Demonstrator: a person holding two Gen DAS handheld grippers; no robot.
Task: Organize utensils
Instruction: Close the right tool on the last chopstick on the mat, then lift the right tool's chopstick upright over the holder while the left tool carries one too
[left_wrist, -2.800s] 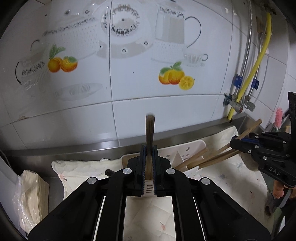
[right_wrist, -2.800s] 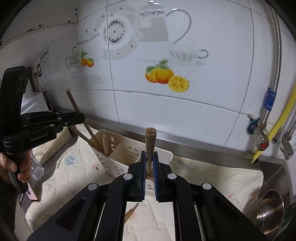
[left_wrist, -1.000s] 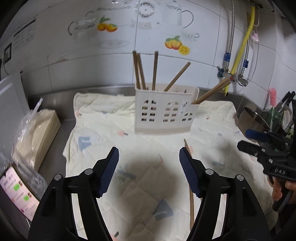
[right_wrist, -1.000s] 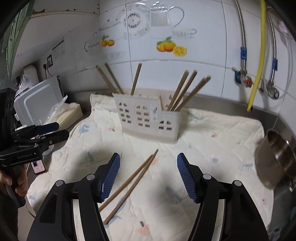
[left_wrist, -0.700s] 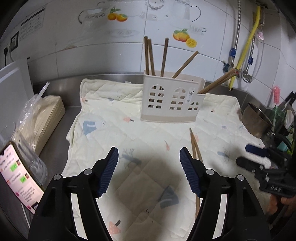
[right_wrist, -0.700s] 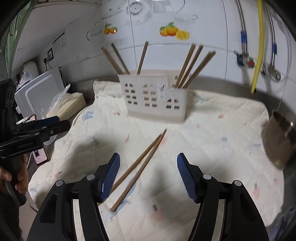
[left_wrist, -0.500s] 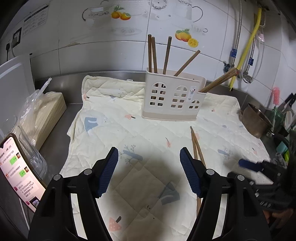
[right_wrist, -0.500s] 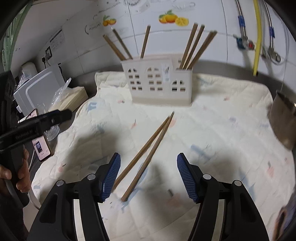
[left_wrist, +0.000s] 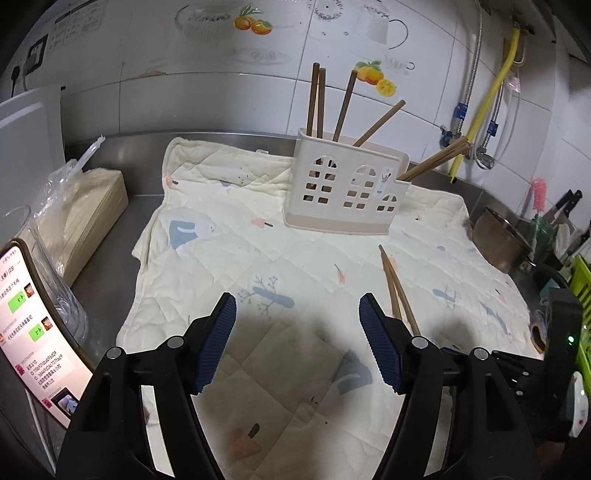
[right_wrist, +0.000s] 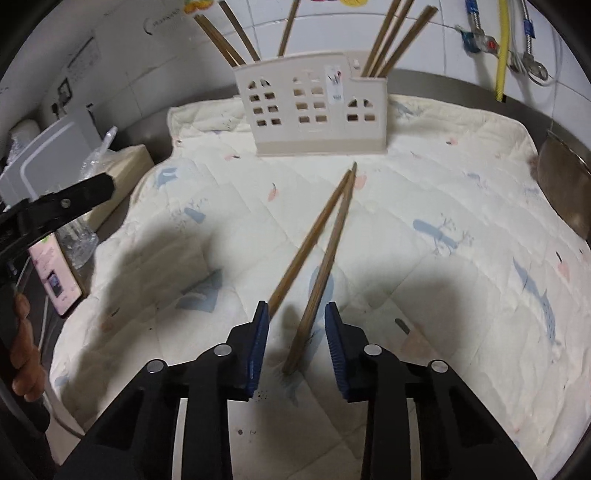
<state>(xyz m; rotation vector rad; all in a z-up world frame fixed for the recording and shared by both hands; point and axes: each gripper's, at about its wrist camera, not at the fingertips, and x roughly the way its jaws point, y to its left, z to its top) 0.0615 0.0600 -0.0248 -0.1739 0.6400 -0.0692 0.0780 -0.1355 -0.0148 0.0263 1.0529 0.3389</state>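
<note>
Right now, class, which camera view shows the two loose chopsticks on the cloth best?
The right wrist view: the two loose chopsticks lie across the picture's middle on the cloth, their near ends between the right gripper's closing jaws. The left wrist view shows them small and partly hidden behind the open left gripper.

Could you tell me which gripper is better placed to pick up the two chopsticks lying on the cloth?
The right gripper: its jaws, just closing, already straddle the near ends of the loose chopsticks. The left gripper is open over bare cloth, chopsticks off to its side.
</note>
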